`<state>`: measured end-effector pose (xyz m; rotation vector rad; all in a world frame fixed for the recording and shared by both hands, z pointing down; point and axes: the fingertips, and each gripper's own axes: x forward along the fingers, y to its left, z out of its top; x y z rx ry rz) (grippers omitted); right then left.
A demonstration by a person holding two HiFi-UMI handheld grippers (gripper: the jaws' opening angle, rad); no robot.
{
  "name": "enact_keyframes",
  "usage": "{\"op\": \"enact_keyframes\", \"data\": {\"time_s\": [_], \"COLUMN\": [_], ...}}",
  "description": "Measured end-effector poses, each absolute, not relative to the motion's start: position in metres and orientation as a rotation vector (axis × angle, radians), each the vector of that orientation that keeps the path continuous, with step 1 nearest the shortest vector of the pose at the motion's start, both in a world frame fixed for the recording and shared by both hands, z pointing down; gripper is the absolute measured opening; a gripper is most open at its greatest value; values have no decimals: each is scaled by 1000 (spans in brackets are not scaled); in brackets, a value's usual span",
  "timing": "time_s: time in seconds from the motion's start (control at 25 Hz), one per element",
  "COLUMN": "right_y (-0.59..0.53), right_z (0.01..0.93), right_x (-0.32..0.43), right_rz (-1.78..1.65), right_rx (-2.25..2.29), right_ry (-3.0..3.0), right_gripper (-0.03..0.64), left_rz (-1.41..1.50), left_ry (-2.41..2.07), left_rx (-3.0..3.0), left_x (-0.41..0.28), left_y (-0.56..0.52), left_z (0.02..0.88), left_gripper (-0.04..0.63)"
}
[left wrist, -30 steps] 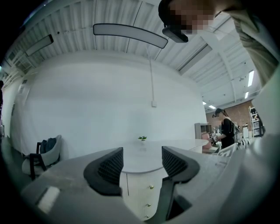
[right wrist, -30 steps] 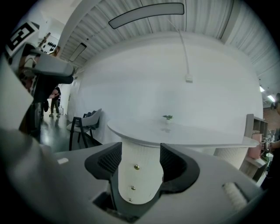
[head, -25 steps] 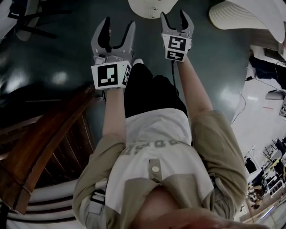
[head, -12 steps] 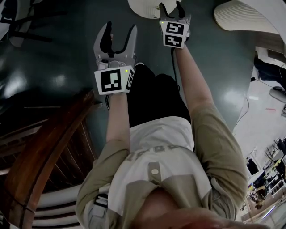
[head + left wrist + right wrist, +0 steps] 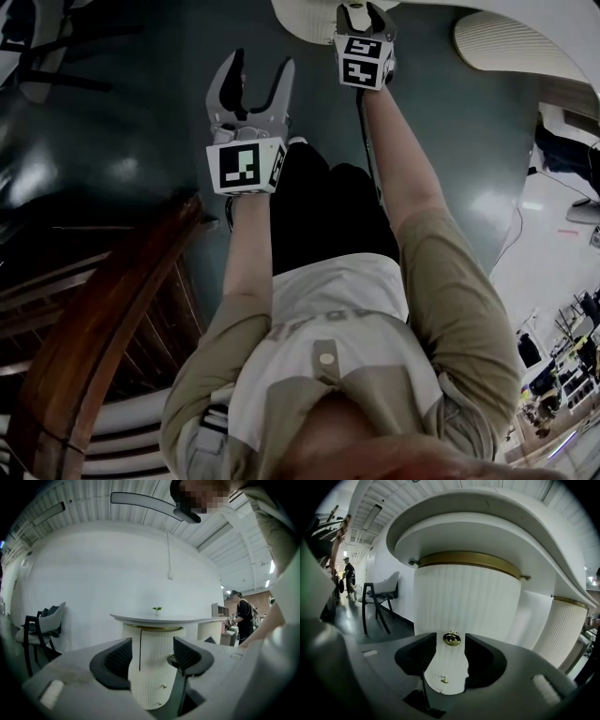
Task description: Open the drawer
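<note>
Brass, round and shiny, the drawer knob (image 5: 451, 639) sits on the front of a white ribbed cylindrical cabinet (image 5: 487, 606); that cabinet stands under the white curved table (image 5: 497, 522), with a gold band (image 5: 468, 558) running round it just below the top; a smaller brass knob (image 5: 444, 680) shows lower on the same ribbed face, and no drawer stands out from it. The right hand-held gripper (image 5: 364, 9) is stretched out to the cabinet; its jaws have just been closing and now frame the upper knob at their tips; a sliver of white shows between each pad and the brass, so they are not pinching it. The left hand-held gripper (image 5: 255, 75) hangs nearer the person, above the dark green floor (image 5: 122, 122), well apart from the cabinet; its jaws are spread wide with nothing in them. A brown wooden chair with a curved back (image 5: 103, 309) stands to the person's left in the head view.
</note>
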<state>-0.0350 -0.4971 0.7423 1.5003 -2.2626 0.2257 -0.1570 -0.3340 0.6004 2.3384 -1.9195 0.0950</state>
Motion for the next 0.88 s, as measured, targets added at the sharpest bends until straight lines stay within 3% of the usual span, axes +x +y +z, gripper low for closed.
{"op": "enact_keyframes", "data": {"time_s": [0.24,0.88], "right_y": [-506,-484], "right_z": [747,746], "right_x": [-35,-28], "right_rz": [215,263], "right_rx": [1512,1473], "right_ry": [-2249,-2291], "right_gripper": [121,112], "left_rz": [98,128], "left_ry": [-1919,-1944], "left_rx": [2336,2327], "left_x": [-161,-157], "left_y": [-347,-342], "left_z": [604,593], "left_gripper": [276,276]}}
